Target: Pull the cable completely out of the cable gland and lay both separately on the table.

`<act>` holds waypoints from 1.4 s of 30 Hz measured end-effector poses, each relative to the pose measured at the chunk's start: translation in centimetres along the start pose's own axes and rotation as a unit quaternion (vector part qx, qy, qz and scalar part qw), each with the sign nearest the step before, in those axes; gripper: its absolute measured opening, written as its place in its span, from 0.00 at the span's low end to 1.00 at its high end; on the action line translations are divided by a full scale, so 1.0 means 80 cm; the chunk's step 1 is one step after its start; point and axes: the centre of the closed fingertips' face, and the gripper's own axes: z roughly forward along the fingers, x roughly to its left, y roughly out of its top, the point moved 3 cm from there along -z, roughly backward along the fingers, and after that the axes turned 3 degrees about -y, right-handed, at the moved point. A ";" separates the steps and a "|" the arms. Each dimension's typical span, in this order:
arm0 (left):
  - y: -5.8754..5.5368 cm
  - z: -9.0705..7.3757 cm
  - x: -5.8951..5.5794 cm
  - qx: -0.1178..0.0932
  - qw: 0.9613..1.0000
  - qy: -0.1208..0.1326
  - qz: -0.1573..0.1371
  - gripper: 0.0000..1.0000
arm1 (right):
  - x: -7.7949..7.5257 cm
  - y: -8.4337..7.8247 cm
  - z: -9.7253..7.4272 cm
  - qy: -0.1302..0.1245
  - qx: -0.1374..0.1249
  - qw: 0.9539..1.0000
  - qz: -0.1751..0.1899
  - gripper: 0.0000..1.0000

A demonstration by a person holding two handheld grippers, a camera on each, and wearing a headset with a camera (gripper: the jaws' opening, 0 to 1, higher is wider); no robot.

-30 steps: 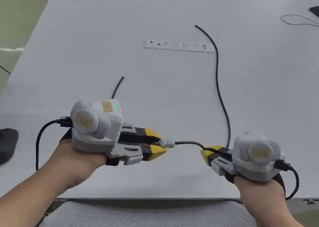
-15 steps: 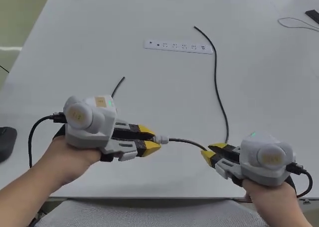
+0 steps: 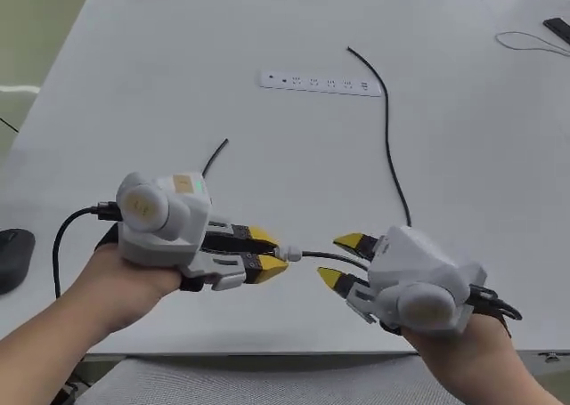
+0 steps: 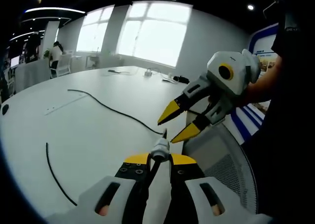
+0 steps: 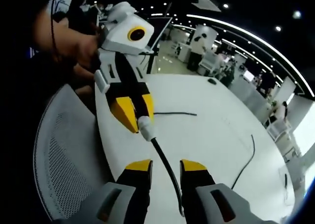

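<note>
My left gripper (image 3: 278,254) is shut on the small white cable gland (image 3: 287,252), held just above the white table (image 3: 178,85) near its front edge. A long black cable (image 3: 387,138) leaves the gland and runs right, then away across the table. My right gripper (image 3: 344,260) stands open, one yellow jaw on each side of the cable close to the gland. In the left gripper view the gland (image 4: 160,148) sits between the shut jaws of the left gripper (image 4: 160,160), with the right gripper (image 4: 176,126) open ahead. In the right gripper view the cable (image 5: 165,165) passes through the gap of the right gripper (image 5: 165,166) towards the gland (image 5: 145,127).
A white power strip (image 3: 321,83) lies across the far middle of the table. A short black cable piece (image 3: 214,154) lies left of centre. A dark object (image 3: 12,257) sits off the left edge, and a thin white wire (image 3: 525,40) lies at the far right. A mesh chair (image 5: 64,160) stands below the front edge.
The right gripper has opened and let go of the cable, then moved left towards the gland with its jaws turned upward. The left gripper has stayed put, still holding the gland.
</note>
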 end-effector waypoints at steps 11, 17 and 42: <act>-0.001 0.003 0.003 -0.002 1.000 -0.007 -0.003 0.15 | 0.012 0.017 0.010 0.010 0.001 0.997 -0.081 0.06; -0.001 0.004 0.005 -0.002 1.000 -0.005 -0.002 0.15 | 0.011 0.017 0.014 0.009 0.002 0.996 -0.092 0.02; 0.007 -0.002 0.009 -0.017 1.000 0.014 0.008 0.15 | -0.010 0.000 0.013 -0.011 0.001 0.998 0.057 0.00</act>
